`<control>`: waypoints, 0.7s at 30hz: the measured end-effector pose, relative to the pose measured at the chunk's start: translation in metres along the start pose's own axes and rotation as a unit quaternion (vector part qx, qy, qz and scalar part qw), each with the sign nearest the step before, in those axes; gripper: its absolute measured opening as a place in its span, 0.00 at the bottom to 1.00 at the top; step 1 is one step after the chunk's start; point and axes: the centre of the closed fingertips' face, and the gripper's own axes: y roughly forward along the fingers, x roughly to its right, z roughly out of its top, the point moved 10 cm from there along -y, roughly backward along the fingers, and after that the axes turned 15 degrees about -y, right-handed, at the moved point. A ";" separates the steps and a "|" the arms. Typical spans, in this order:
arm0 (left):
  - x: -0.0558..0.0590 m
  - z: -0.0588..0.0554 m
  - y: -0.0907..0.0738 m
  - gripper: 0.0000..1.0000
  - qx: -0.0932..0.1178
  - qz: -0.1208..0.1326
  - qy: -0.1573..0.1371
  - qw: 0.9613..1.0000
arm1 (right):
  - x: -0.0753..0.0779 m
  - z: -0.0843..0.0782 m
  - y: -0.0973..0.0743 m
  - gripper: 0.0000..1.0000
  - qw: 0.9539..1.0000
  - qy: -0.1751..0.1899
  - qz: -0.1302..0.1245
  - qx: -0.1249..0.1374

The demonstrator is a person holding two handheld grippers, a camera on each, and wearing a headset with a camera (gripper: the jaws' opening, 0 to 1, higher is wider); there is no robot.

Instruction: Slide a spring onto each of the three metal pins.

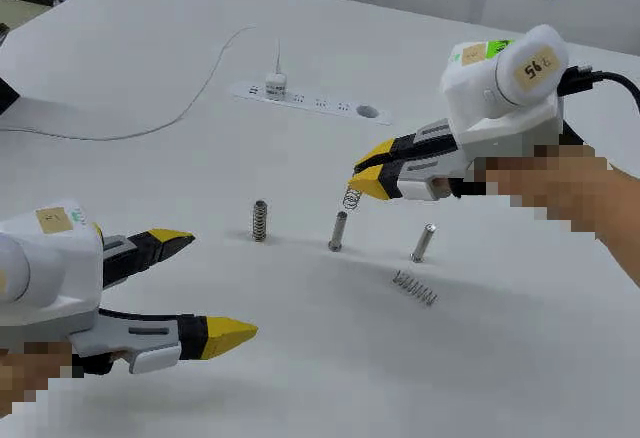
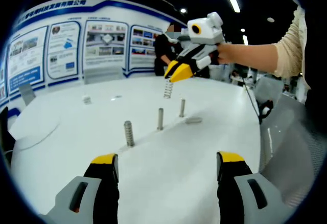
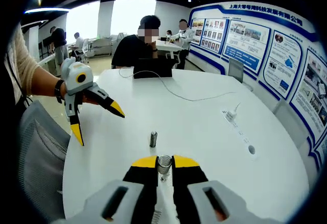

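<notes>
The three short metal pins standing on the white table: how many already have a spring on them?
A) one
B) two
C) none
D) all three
A: only the leftmost metal pin wears a coiled wire spring; the middle pin and the right pin are bare, while the right gripper pinches a second spring and a third spring lies on the white table.
</notes>
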 end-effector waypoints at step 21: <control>0.000 -0.004 -0.001 0.78 -0.008 0.002 -0.005 1.000 | 0.003 -0.013 0.019 0.11 1.000 0.014 0.009 -0.020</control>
